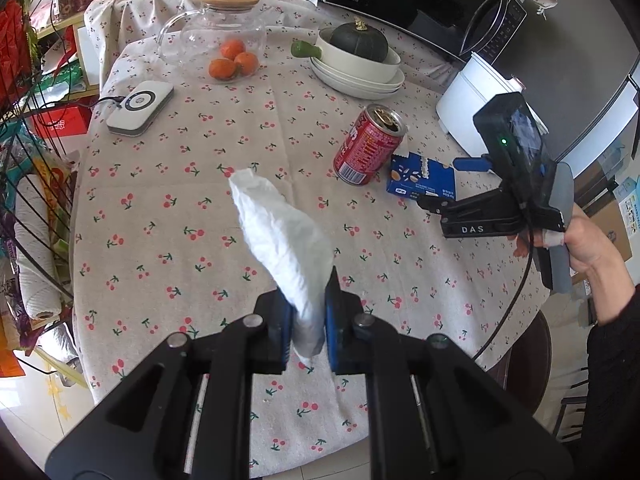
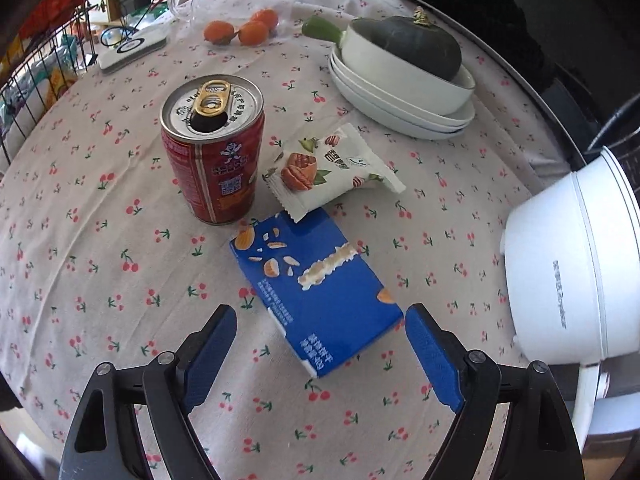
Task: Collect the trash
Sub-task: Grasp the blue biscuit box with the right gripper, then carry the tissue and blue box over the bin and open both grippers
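Note:
My left gripper (image 1: 307, 300) is shut on a crumpled white tissue (image 1: 280, 236) and holds it above the cherry-print tablecloth (image 1: 168, 216). My right gripper (image 2: 320, 328) is open, its blue pads either side of the near end of a flat blue carton (image 2: 316, 288). In the left wrist view it (image 1: 424, 200) sits at the carton (image 1: 422, 180). An opened red can (image 2: 214, 148) stands upright left of the carton, and it also shows in the left wrist view (image 1: 368, 146). A white snack wrapper (image 2: 332, 170) lies behind the carton.
Stacked white dishes holding a dark squash (image 2: 404, 80) stand at the back. Three oranges (image 2: 244, 30), a glass teapot (image 1: 216, 28) and a white charger pad (image 1: 140, 108) lie far left. A white appliance (image 2: 572, 272) stands right. A wire rack (image 1: 24, 184) borders the table's left.

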